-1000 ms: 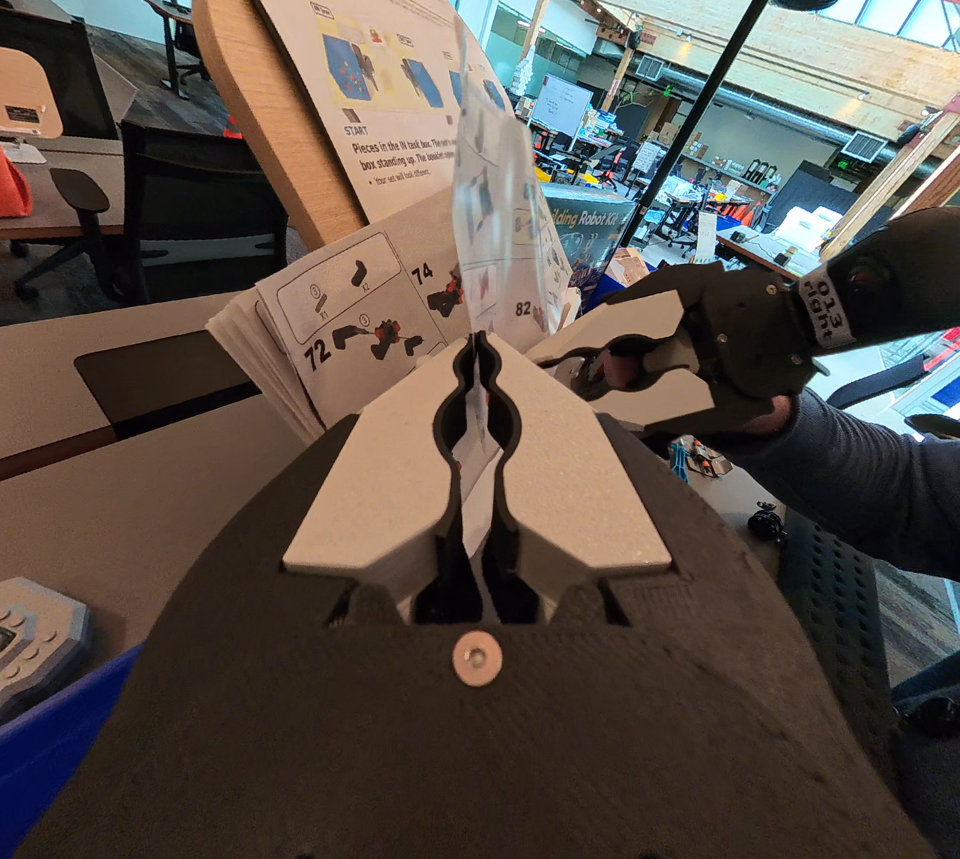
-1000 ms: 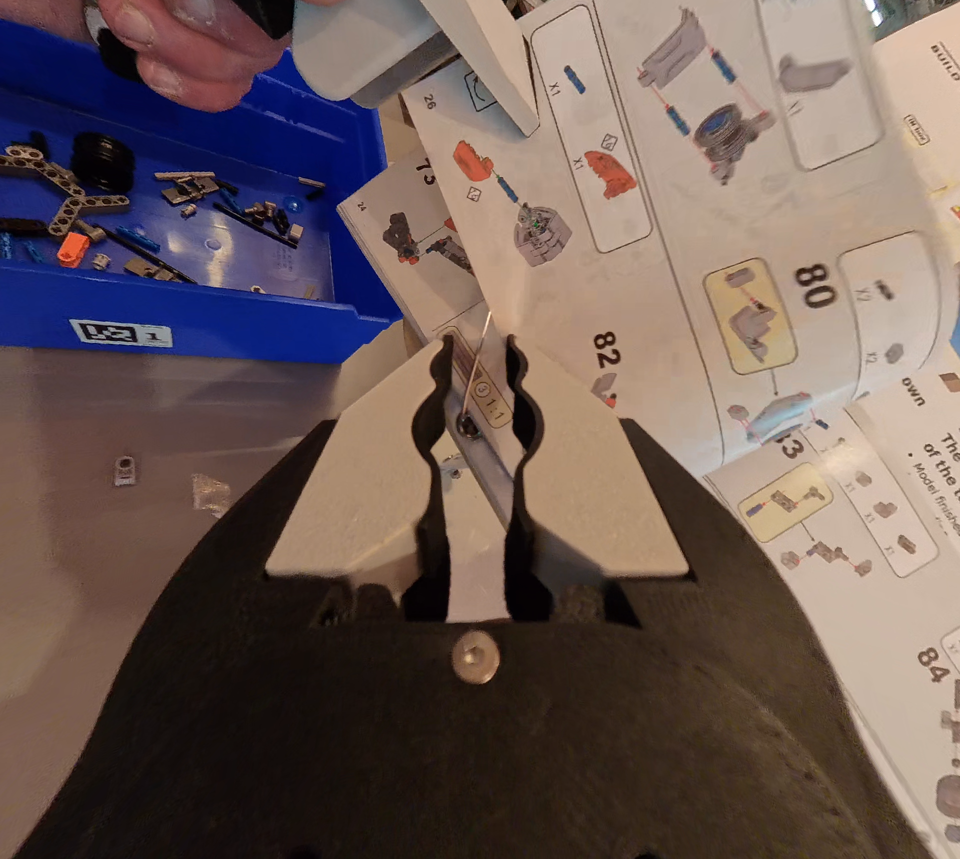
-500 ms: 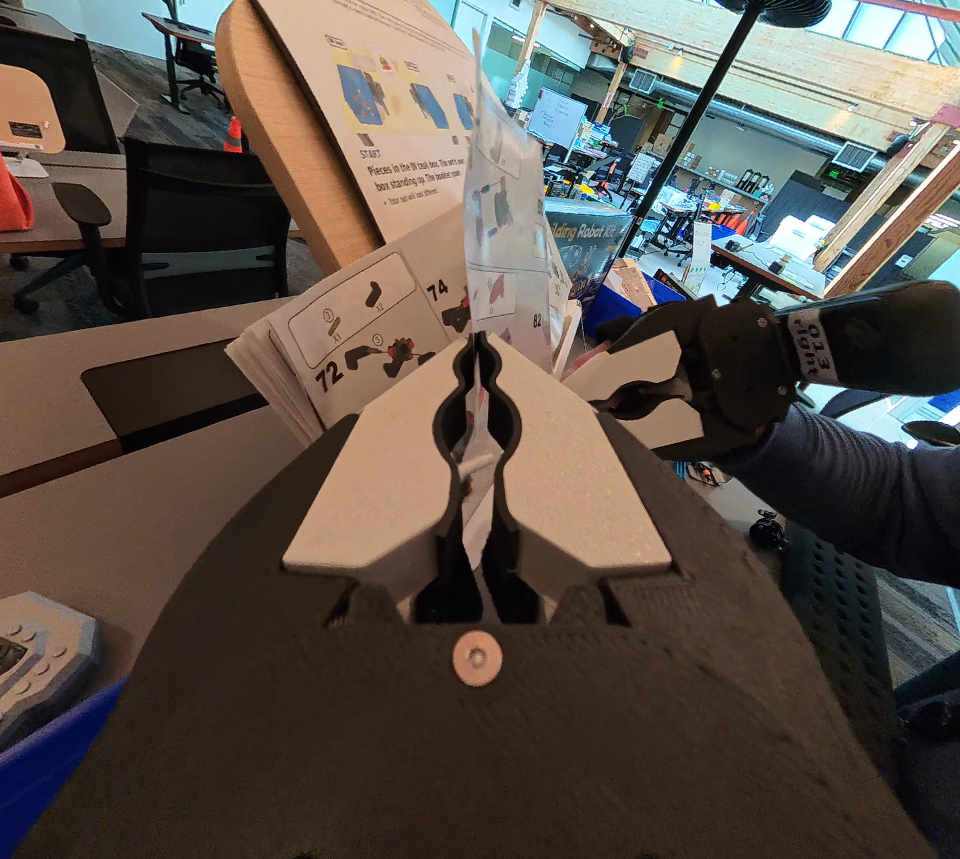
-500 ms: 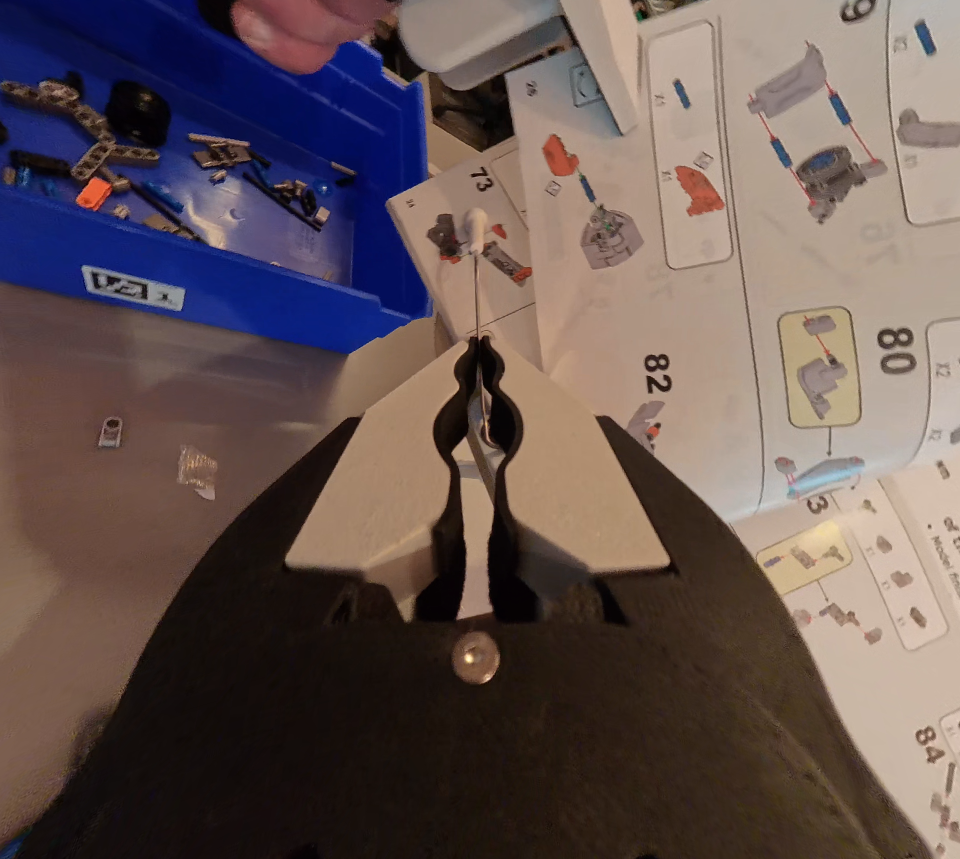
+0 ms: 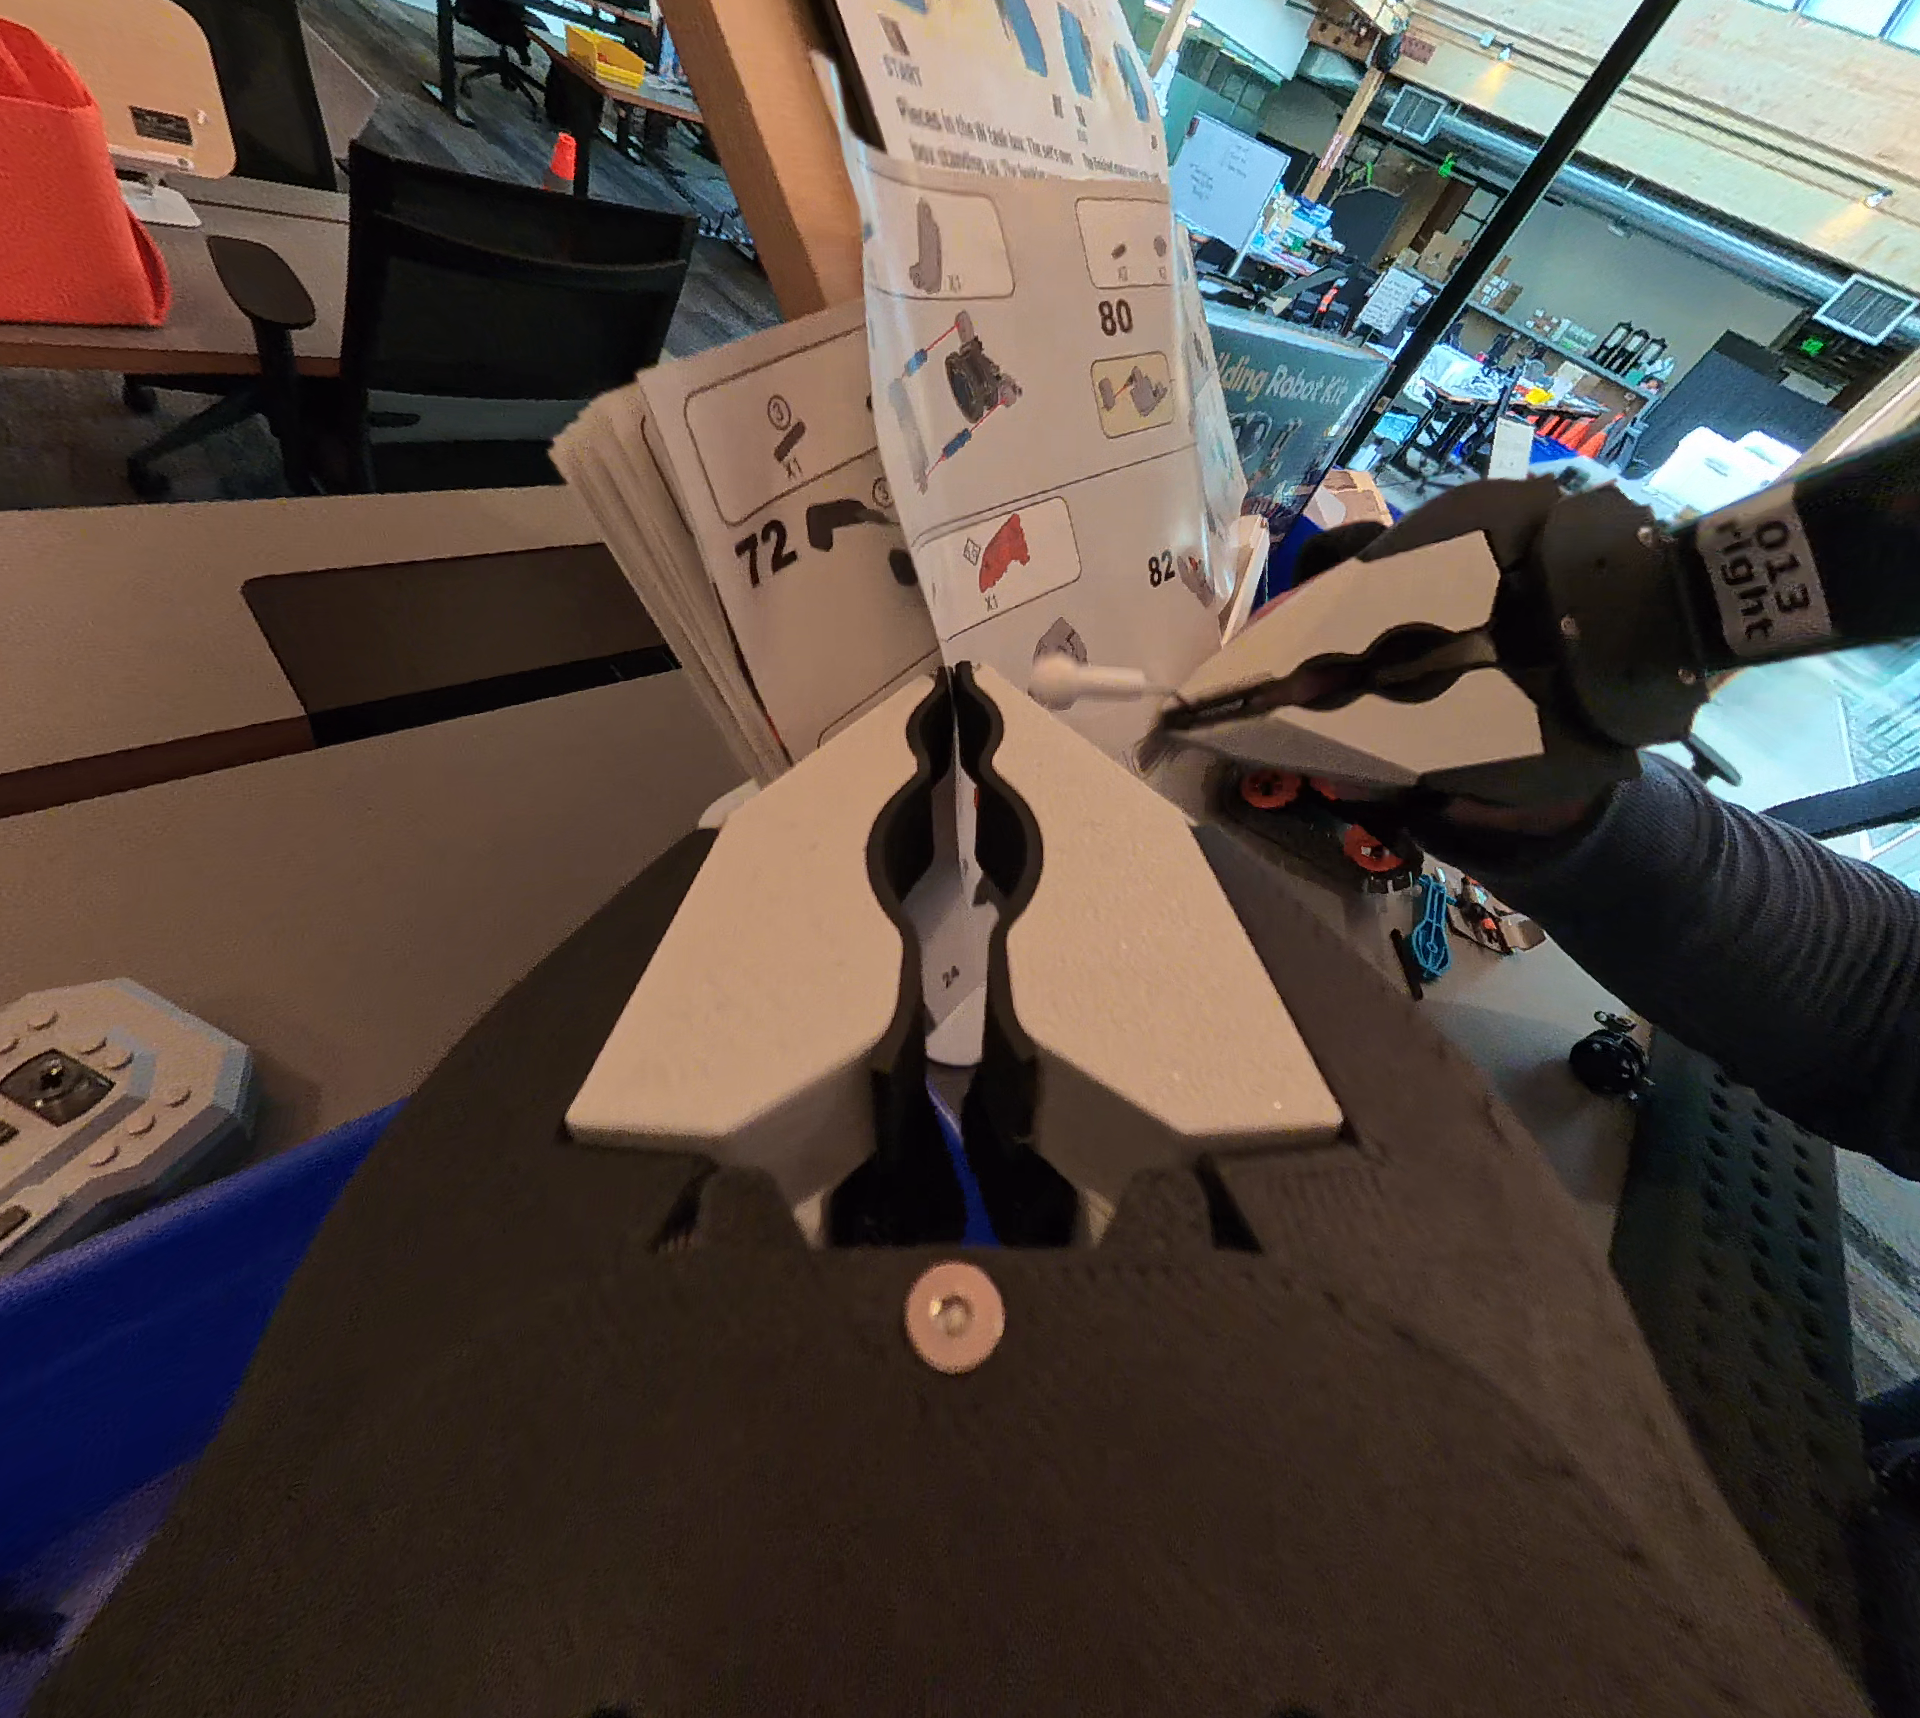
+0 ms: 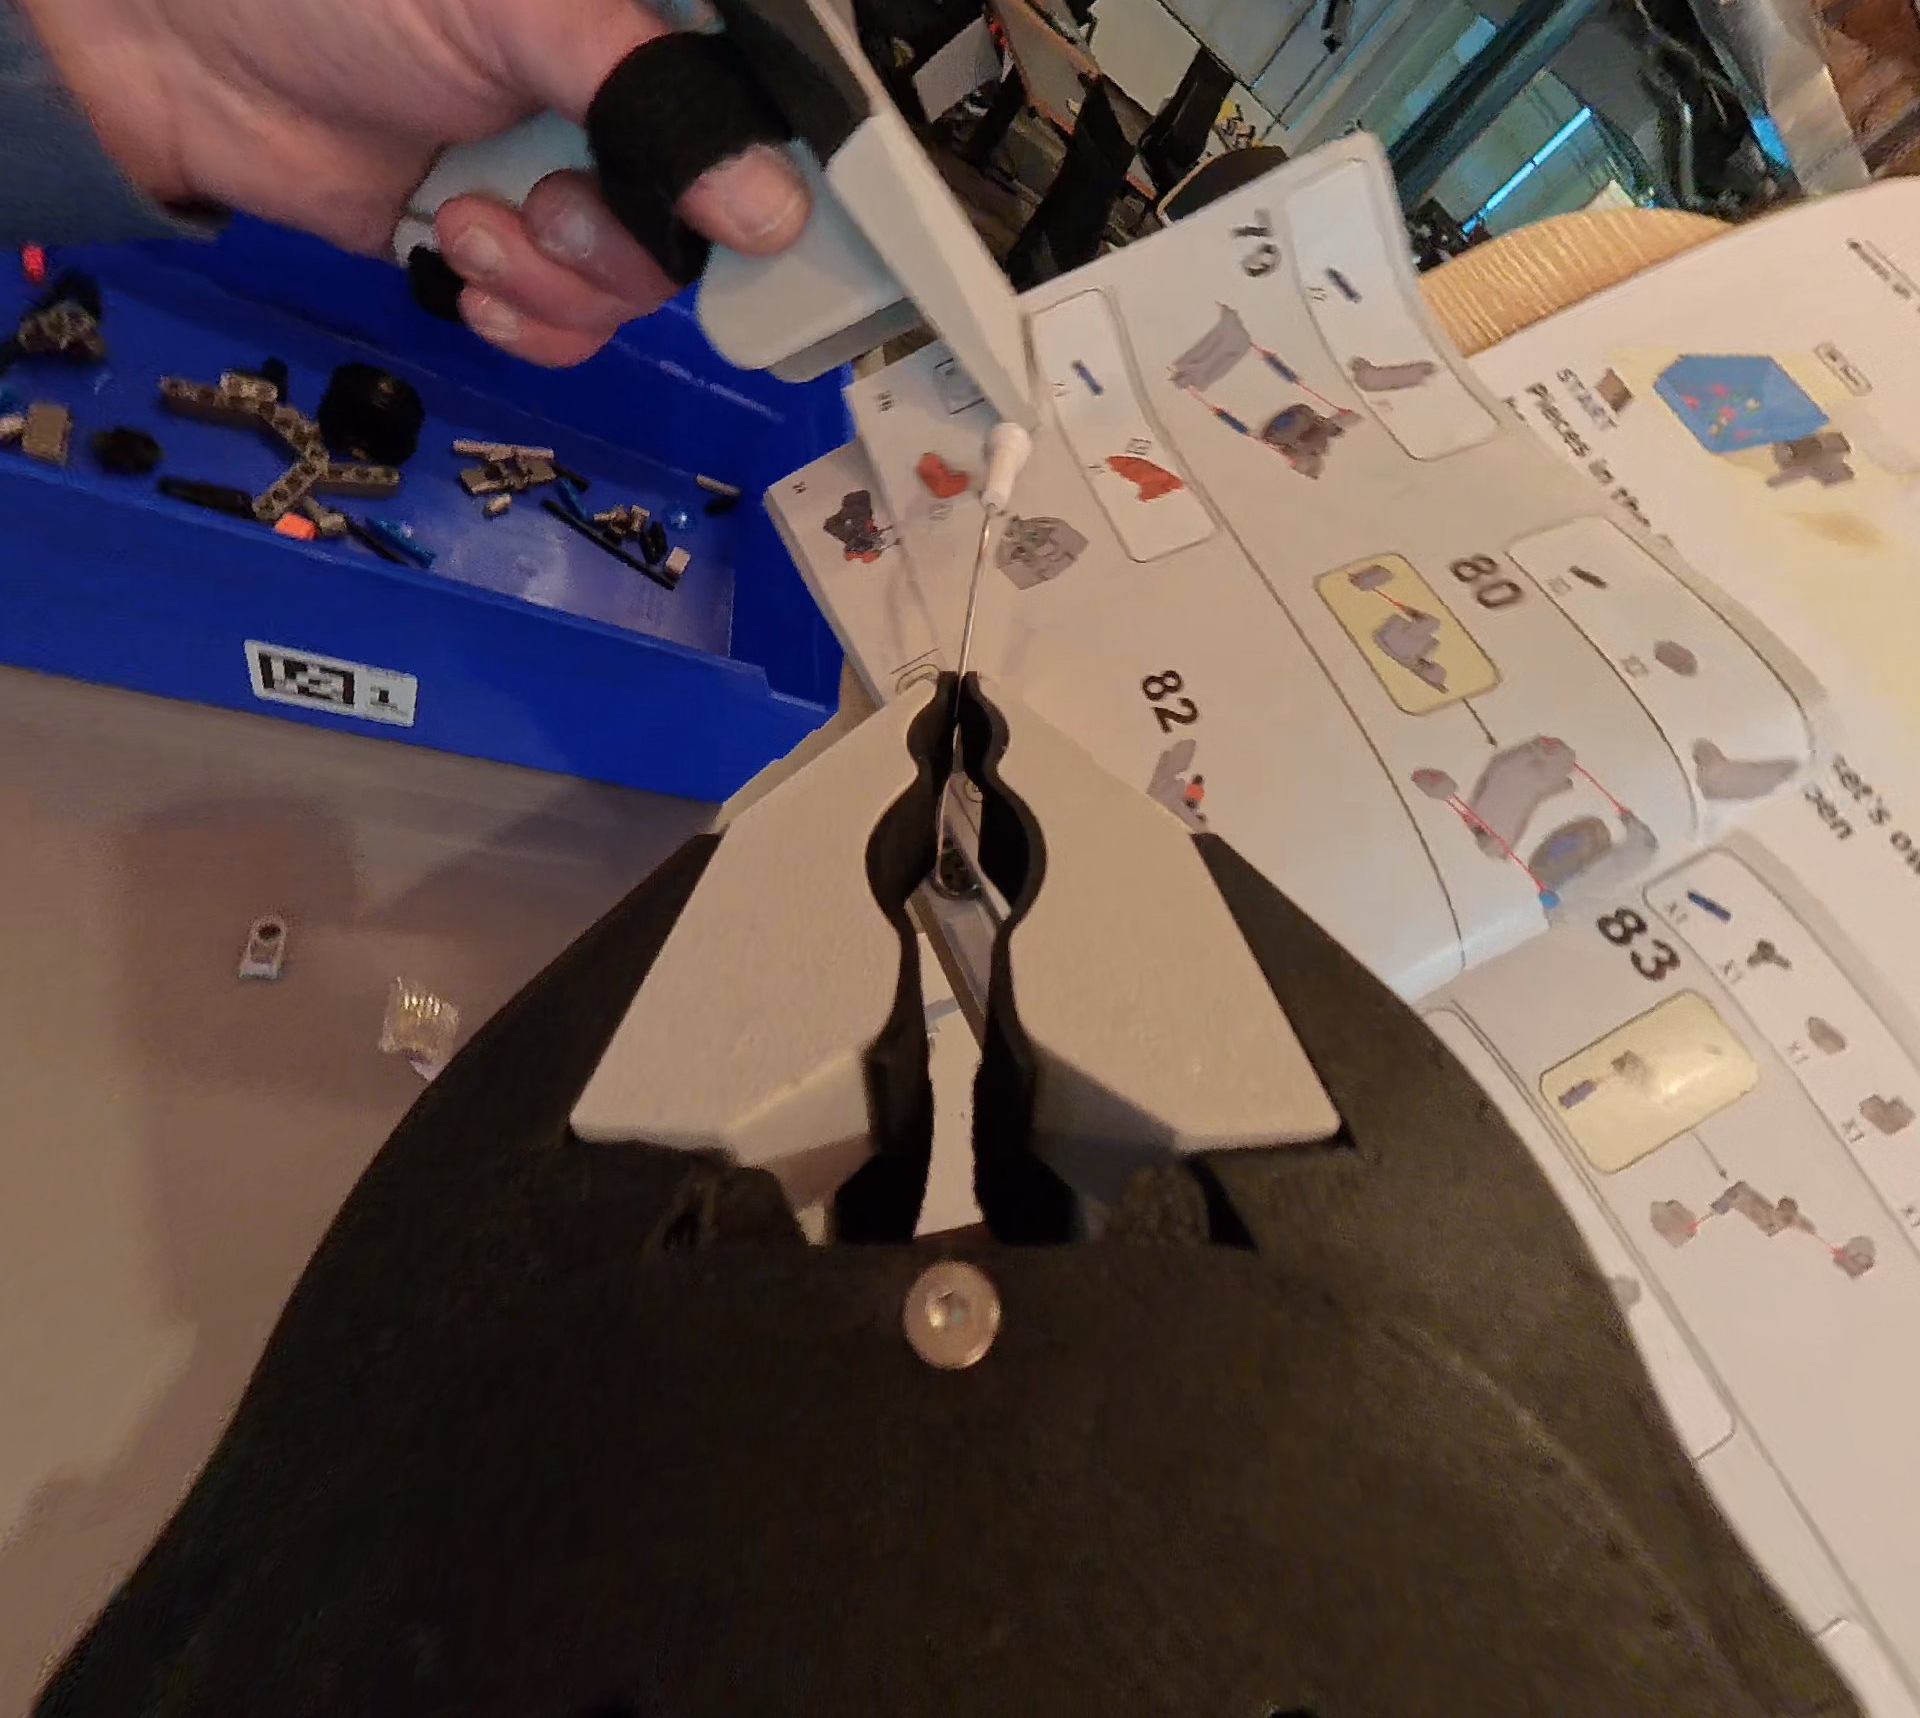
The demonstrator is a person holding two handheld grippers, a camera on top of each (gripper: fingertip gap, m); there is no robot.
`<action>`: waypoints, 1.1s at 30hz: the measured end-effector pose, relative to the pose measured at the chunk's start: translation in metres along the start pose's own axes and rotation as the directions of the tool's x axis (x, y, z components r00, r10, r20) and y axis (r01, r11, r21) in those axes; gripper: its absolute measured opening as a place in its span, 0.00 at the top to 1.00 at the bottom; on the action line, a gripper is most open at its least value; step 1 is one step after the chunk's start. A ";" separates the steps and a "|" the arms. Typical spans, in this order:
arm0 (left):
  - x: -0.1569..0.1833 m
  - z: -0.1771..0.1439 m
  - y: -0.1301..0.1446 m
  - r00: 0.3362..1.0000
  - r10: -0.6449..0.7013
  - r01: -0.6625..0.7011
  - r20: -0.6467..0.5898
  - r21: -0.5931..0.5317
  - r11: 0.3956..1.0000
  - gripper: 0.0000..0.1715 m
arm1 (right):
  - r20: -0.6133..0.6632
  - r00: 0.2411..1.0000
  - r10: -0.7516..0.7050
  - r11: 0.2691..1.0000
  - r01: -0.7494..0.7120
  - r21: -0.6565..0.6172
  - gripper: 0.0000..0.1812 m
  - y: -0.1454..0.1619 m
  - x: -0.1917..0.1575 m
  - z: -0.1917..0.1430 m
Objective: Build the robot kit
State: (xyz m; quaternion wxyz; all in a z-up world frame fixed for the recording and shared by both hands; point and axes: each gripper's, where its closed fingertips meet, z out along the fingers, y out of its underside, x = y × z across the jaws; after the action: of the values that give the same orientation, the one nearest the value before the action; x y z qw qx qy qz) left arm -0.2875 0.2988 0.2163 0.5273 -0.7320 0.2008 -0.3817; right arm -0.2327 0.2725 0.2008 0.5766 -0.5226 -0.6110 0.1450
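An open instruction booklet (image 5: 790, 473) stands against a wooden board (image 5: 717, 6). My left gripper (image 5: 954, 671) is shut on the lower edge of one page (image 5: 1039, 421) and holds it lifted off the stack. It also shows in the right wrist view (image 6: 1013, 411), held by a hand. My right gripper (image 6: 956, 681) is shut on a thin metal wire with a white tip (image 6: 1006, 463), which reaches up to the left gripper's fingertip over the booklet (image 6: 1351, 629). In the left wrist view the right gripper (image 5: 1158, 718) comes in from the right with the white tip (image 5: 1081, 681) sticking out.
A blue bin (image 6: 520, 702) with several small building pieces sits left of the booklet. Two small loose pieces (image 6: 265, 946) (image 6: 416, 1014) lie on the grey table. A grey control block (image 5: 83, 1097), a small orange-wheeled model (image 5: 1320, 816) and a black lamp pole (image 5: 1558, 141) are nearby. One gripper's finger ends stand about 7 centimeters off the other's.
My right gripper closed on the wire, and more of the wire with its white tip now shows beyond the jaws. My left gripper kept the page and turned it more face-on.
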 end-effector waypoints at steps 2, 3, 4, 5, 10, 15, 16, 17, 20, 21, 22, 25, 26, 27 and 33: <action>0.001 -0.003 0.005 1.000 -0.007 0.007 0.005 -0.005 1.000 1.00 | -0.017 0.997 0.073 0.997 -0.072 0.012 1.00 0.000 0.006 -0.001; 0.001 -0.004 0.007 1.000 -0.015 0.015 0.003 -0.005 1.000 1.00 | -0.029 0.995 0.092 0.996 -0.091 0.010 1.00 0.000 0.007 -0.001; 0.001 -0.005 0.009 1.000 -0.025 0.025 0.005 -0.009 1.000 1.00 | -0.039 0.995 0.091 0.996 -0.091 0.004 1.00 0.001 0.008 -0.001; 0.002 -0.005 0.011 0.999 -0.031 0.031 0.005 -0.009 0.999 1.00 | -0.047 0.995 0.090 0.996 -0.090 -0.006 1.00 0.002 0.008 -0.001; 0.002 -0.013 0.019 0.998 -0.055 0.056 0.024 -0.009 0.998 1.00 | -0.043 0.986 0.161 0.986 -0.163 -0.046 1.00 0.004 0.009 0.001; 0.000 -0.032 0.013 0.991 -0.006 0.002 0.131 0.031 1.000 0.83 | 0.004 0.984 0.181 0.980 -0.180 -0.087 0.88 -0.005 0.005 -0.012; 0.001 -0.036 0.012 0.988 0.014 -0.019 0.155 0.030 0.999 0.82 | -0.002 0.983 0.183 0.980 -0.183 -0.075 0.88 -0.009 0.007 -0.017; 0.001 -0.039 0.013 0.983 0.034 -0.039 0.181 0.026 0.999 0.82 | -0.005 0.983 0.185 0.980 -0.185 -0.079 0.87 -0.012 0.008 -0.022; 0.009 -0.048 0.013 0.973 0.073 -0.082 0.219 0.031 0.996 0.82 | -0.009 0.986 0.166 0.982 -0.166 -0.093 0.86 -0.021 0.006 -0.042; 0.013 -0.051 0.012 0.972 0.078 -0.090 0.222 0.044 0.995 0.82 | -0.011 0.988 0.155 0.983 -0.156 -0.092 0.87 -0.024 0.005 -0.049; 0.018 -0.053 0.011 0.971 0.082 -0.098 0.226 0.057 0.994 0.82 | -0.003 0.989 0.149 0.984 -0.148 -0.099 0.87 -0.026 0.002 -0.056; 0.041 -0.055 0.012 0.973 0.120 -0.136 0.196 0.069 0.988 0.82 | 0.000 0.992 0.123 0.983 -0.122 -0.139 0.86 -0.026 -0.007 -0.079; 0.050 -0.054 0.016 0.974 0.137 -0.149 0.178 0.058 0.987 0.82 | -0.004 0.993 0.121 0.982 -0.120 -0.146 0.86 -0.027 -0.009 -0.087; 0.059 -0.052 0.021 0.975 0.153 -0.161 0.162 0.038 0.986 0.83 | -0.004 0.992 0.126 0.980 -0.125 -0.156 0.86 -0.026 -0.012 -0.095; 0.117 -0.037 0.059 0.967 0.248 -0.244 0.049 -0.082 0.966 0.83 | 0.004 0.989 0.147 0.965 -0.143 -0.219 0.85 -0.008 -0.041 -0.139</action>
State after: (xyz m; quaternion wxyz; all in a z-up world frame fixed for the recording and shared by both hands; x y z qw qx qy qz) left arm -0.2365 0.1729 0.2083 0.5484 -0.7317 0.2887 -0.2838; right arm -0.1259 0.1775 0.2251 0.4976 -0.6244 -0.5891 0.1242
